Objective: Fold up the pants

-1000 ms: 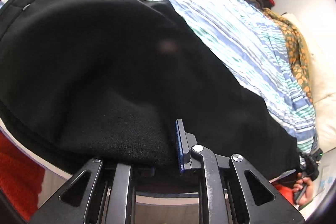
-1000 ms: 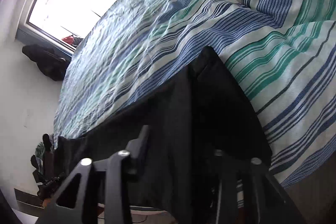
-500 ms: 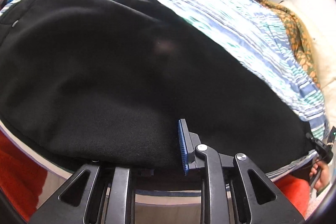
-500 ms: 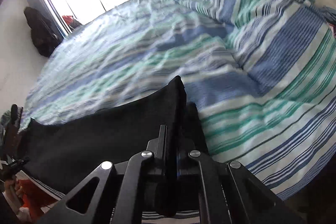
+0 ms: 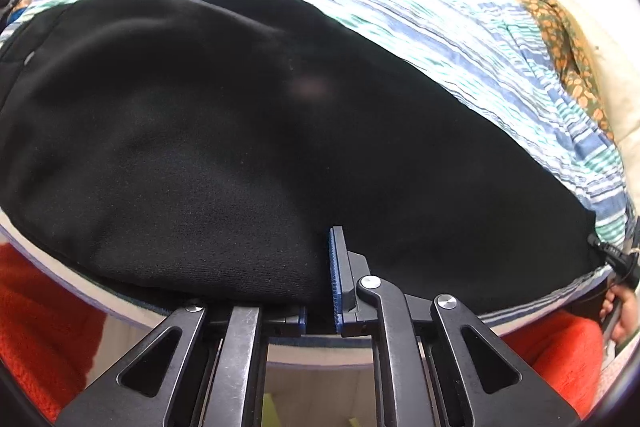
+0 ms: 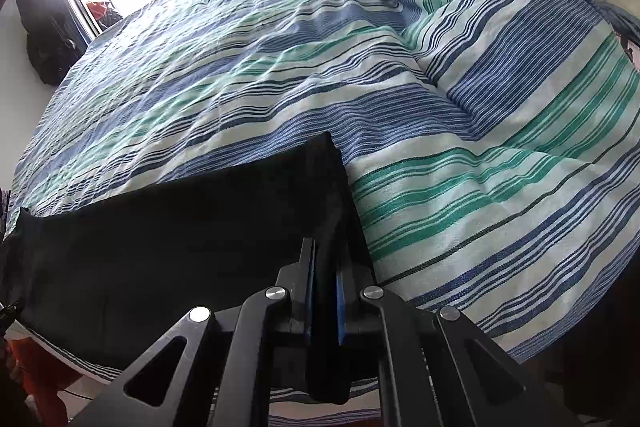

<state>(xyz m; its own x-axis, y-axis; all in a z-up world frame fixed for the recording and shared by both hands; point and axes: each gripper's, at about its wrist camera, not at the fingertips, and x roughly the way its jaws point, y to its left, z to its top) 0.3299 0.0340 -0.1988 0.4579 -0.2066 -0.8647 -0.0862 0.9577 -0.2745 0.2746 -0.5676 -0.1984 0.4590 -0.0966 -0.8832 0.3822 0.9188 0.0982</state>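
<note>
Two grips carry this step, and both need to hold fabric at the near edge of the bed before any lift.

Left wrist view: the black pants (image 5: 248, 131) fill the middle of the frame, spread across the striped bedspread (image 5: 460, 27) that runs along the upper right. The left gripper (image 5: 320, 303) sits at lower centre, and its jaws have just been closing; cloth bunches between the blue pads, so it reads as clenched on the pants' near edge. At the far right edge a hand (image 5: 622, 311) shows.

Right wrist view: the pants (image 6: 180, 235) lie at lower left, their end corner near centre. The right gripper (image 6: 323, 303) is clamped on a fold of that end.

Judged from this, raise both ends together and level, keep the cloth taut between them, and carry one end over the other so the edges meet.
</note>
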